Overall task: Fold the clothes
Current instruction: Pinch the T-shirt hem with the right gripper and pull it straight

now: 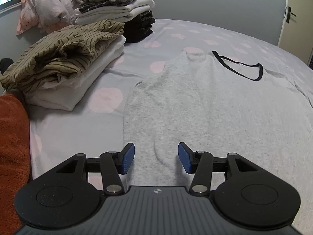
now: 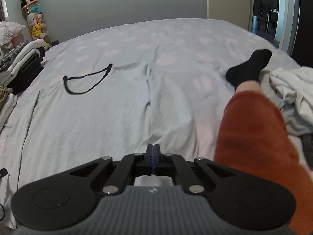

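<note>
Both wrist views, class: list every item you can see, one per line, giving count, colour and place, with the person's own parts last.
Light grey T-shirt with black collar trim: one, spread flat mid-bed.
Folded-clothes stacks: two; olive striped over white, near left; black-patterned, white, black, further back.
Unfolded white and grey clothes heap: one, right.
Plush toys: several, multicoloured, against wall.
Grey pink-spotted bedspread: one.
Black-socked foot: one, on bed.
Left gripper: open, above shirt hem.
Right gripper: shut.

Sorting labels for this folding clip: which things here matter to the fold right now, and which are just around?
In the job:
grey T-shirt
left gripper, open over its hem
right gripper, shut

Just around:
folded piles
unfolded heap
pillows
plush toys
</note>
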`<state>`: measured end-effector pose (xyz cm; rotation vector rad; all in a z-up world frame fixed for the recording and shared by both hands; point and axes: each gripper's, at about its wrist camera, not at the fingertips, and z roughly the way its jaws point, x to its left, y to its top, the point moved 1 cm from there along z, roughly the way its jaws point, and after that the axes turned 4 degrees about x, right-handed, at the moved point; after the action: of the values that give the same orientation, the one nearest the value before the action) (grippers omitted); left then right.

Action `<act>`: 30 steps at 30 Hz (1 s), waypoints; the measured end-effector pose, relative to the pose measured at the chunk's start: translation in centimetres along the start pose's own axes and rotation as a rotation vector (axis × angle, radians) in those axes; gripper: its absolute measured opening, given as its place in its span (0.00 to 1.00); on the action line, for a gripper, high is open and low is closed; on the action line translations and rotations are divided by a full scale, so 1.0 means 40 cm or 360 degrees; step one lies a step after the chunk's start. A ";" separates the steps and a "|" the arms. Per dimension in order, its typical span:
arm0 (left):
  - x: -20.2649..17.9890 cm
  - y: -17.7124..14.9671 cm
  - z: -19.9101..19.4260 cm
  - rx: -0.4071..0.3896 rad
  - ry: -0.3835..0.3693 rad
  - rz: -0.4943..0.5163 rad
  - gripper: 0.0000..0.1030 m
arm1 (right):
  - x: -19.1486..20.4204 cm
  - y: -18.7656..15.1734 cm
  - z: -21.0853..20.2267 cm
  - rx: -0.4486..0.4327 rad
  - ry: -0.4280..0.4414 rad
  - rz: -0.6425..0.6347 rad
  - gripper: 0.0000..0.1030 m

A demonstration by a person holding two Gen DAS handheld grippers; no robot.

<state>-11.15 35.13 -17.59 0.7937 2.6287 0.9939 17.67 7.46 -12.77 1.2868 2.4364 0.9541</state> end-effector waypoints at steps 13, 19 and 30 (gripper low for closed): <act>0.015 0.001 0.006 -0.0013 0.0009 -0.0063 0.56 | 0.061 -0.062 0.096 0.0181 -0.0068 -0.0181 0.07; 0.007 0.006 0.008 0.0001 -0.0026 -0.0060 0.56 | -0.007 -0.003 0.033 0.0163 0.0060 0.0004 0.07; 0.014 0.007 0.028 0.0041 0.0023 -0.0079 0.56 | -0.173 0.124 -0.007 0.0193 0.0182 0.0304 0.03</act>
<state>-11.07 36.23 -18.25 0.7255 2.6651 0.9580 24.86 3.79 -10.07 1.5710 2.5271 0.9630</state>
